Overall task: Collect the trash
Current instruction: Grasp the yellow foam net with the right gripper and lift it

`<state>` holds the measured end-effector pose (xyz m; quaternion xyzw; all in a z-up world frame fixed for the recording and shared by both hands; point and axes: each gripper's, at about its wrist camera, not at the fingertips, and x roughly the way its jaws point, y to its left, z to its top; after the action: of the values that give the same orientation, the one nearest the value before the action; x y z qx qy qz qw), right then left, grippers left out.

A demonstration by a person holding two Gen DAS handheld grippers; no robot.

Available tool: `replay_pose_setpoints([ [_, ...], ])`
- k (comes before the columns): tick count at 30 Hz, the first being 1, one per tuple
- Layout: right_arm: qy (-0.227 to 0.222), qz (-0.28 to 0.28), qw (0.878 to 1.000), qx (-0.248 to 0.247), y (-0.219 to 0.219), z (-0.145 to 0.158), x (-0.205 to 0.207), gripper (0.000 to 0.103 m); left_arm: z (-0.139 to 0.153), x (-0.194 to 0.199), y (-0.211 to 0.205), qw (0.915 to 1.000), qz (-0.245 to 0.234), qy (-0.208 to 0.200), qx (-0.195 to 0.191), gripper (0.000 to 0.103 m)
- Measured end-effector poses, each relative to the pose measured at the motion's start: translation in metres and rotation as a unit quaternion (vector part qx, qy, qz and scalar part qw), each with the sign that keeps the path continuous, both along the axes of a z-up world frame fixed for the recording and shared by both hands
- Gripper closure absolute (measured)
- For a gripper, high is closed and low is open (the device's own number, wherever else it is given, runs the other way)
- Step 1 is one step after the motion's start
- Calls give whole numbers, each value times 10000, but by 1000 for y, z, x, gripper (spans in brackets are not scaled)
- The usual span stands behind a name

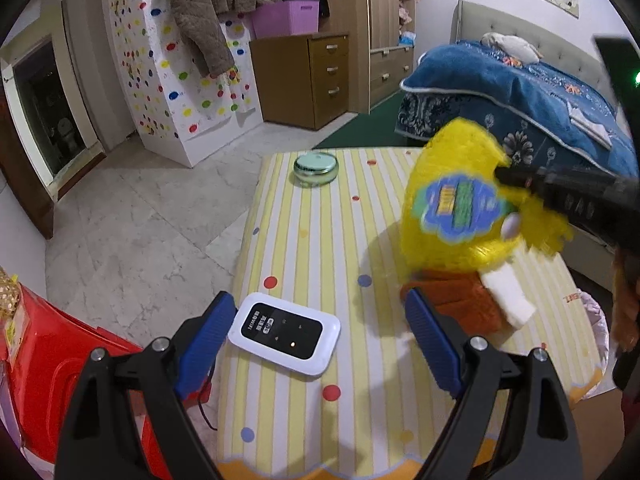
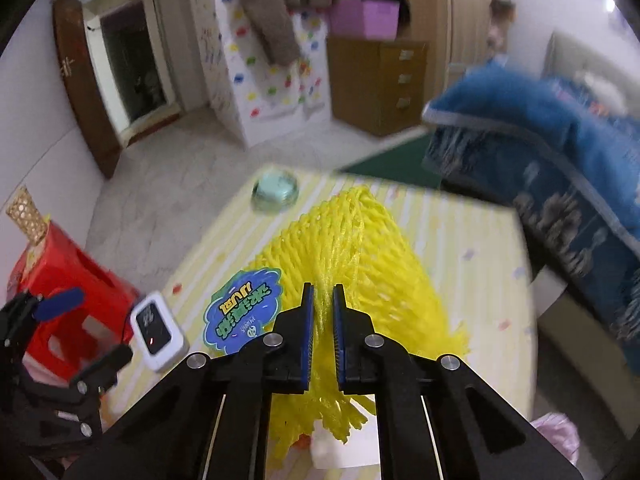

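Striped, dotted tabletop as landmark. Near its far edge stands a round glass dish; at its near left lies a white pocket router. The right claw, pressed together, pinches a yellow foam net sleeve above an orange wrapper. The left claw is spread, empty, beside the router.

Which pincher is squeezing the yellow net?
The right gripper: its blue pads pinch the yellow foam net. The left gripper gapes wide with nothing between them.
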<state>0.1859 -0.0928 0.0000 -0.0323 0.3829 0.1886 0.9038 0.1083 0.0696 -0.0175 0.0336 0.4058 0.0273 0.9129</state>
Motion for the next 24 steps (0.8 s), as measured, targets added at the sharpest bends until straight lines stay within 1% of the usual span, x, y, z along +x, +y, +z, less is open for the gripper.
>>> replay_pose_setpoints([
  [2, -234, -81, 9996, 147, -10, 20, -7, 95, 6, -4, -4, 10000, -41, -59, -6, 18],
  [6, -547, -273, 9979, 229, -36, 50, -30, 95, 14, -12, -14, 9998, -149, -149, -32, 17],
  [7, -588, -339, 9975, 205, -42, 54, -34, 95, 16, -13, -17, 9997, -180, -158, -48, 14],
  [11, -787, -686, 9945, 53, -70, 66, -60, 95, 22, -18, -28, 9991, -305, -265, -84, 9],
  [18, -960, -1339, 9863, -24, -123, 65, -106, 95, 33, -23, -57, 9976, -537, -398, -162, 7],
  [21, -930, -1626, 9823, -80, -145, 58, -122, 95, 31, -24, -70, 9971, -635, -398, -136, 7],
  [24, -828, -1845, 9791, -233, -157, 42, -132, 95, 24, -23, -80, 9972, -667, -305, -155, 7],
])
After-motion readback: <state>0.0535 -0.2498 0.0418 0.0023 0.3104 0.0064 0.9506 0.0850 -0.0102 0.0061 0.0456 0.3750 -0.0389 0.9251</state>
